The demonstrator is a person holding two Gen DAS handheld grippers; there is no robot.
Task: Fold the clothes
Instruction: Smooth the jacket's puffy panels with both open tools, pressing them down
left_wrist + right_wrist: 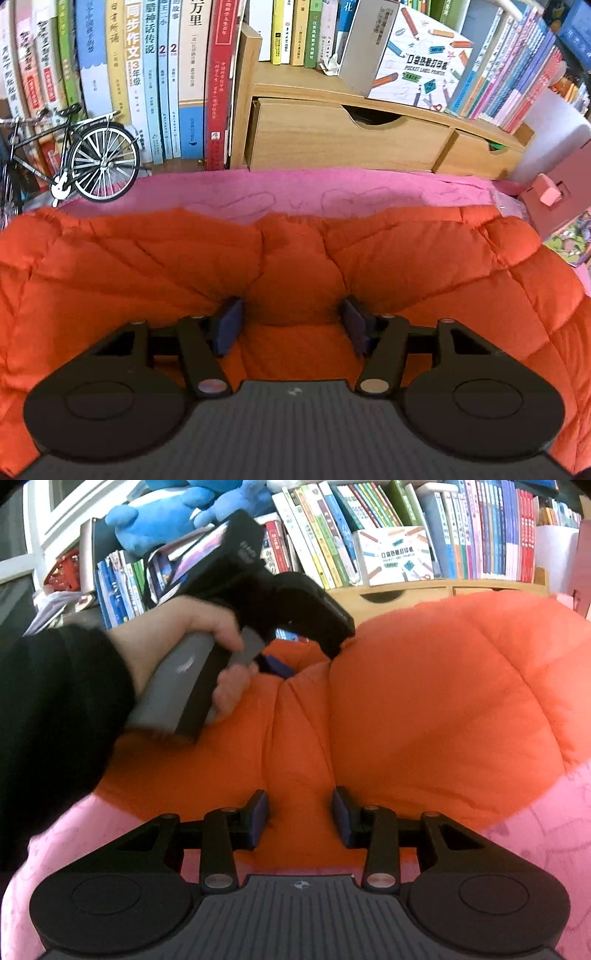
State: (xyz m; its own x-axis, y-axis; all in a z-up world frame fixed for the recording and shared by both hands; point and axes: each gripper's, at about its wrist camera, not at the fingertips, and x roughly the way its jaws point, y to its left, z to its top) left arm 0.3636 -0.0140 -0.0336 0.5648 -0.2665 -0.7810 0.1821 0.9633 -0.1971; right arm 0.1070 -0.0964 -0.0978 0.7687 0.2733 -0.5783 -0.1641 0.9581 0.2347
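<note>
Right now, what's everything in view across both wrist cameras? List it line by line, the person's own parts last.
jacket: one, orange, quilted, spread on the cloth
cloth: one, pink, under the jacket
books: many, mixed colours, upright behind the cloth
drawer unit: one, wooden, among the books
printer box: one, white, on the drawer unit
toy bicycle: one, black, far left by the books
plush toys: blue, count unclear, above the books
left gripper: black, a fold of jacket between its fingers
right gripper: black, jacket edge between its fingers
hand: one, black sleeve, holding the left gripper
</note>
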